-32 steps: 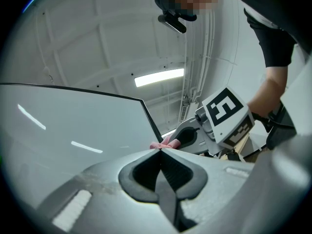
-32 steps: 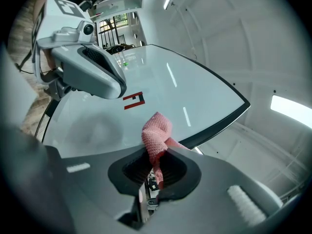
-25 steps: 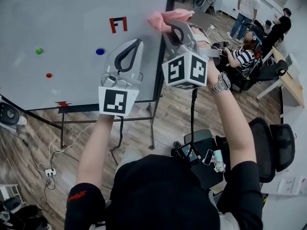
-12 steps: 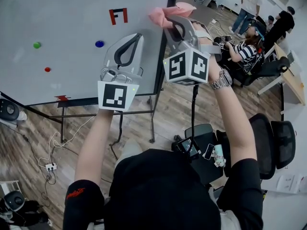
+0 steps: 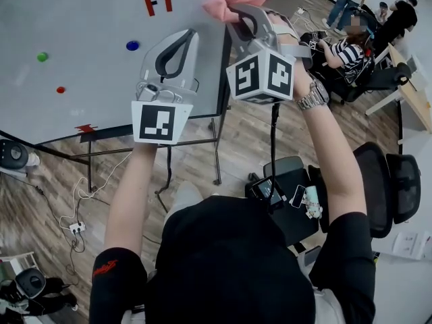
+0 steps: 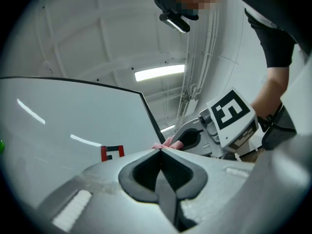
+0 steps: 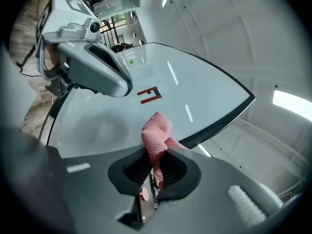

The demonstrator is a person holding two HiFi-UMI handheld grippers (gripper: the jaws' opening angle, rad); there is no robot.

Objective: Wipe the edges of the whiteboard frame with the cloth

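R gripper (image 7: 157,155) clamps cloth (image 7: 157,130), wad near R frame (image 7: 219,125); L gripper (image 6: 160,151) closed, empty. Best: press wad firmly on frame, slide along edge w/ even pressure, avoid drifting onto board (image 5: 88,25).

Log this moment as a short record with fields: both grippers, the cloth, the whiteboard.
left gripper: fingers together, nothing between them, held in front of the whiteboard
right gripper: shut on the pink cloth
cloth: bunched, up by the board's black frame on its right side; contact unclear
whiteboard: carries a red mark and a blue dot
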